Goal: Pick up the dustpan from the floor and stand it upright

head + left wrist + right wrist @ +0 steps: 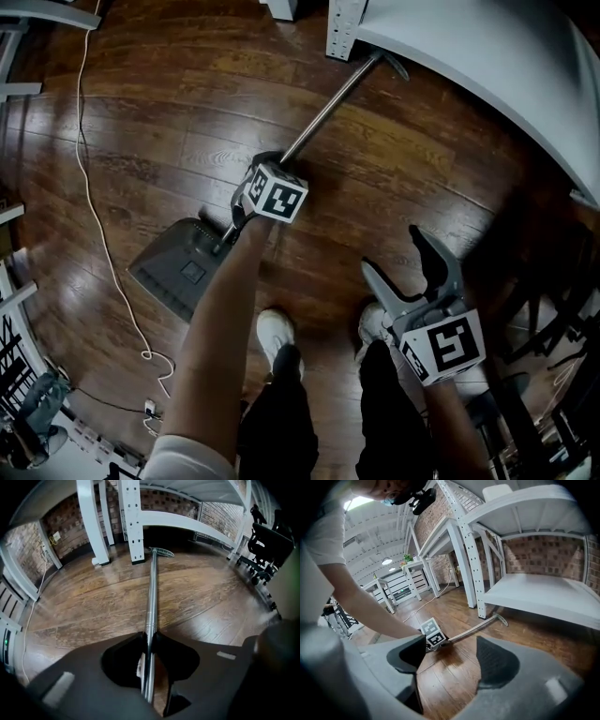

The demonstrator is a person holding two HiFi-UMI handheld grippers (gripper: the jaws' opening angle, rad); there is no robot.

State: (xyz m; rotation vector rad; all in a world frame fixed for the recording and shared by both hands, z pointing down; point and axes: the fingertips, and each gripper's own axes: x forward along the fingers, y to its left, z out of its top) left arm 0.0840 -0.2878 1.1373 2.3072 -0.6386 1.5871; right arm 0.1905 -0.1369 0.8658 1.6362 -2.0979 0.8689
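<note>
A white cable [94, 187] trails across the wooden floor [403, 159] left of the dustpan [183, 267]. The dustpan lies flat on the boards. Its metal handle [328, 108] runs up and right, and its far end lies near a white desk leg [342, 28]. The left gripper [150, 641] is clamped on that handle just beyond the pan, jaws nearly together. Right of the dustpan and well apart from it, the right gripper [394, 253] hangs with its jaws wide and nothing between them.

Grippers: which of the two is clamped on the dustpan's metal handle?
The left gripper: its jaws pinch the dustpan's handle. The right gripper is open, with only floor between its jaws.
</note>
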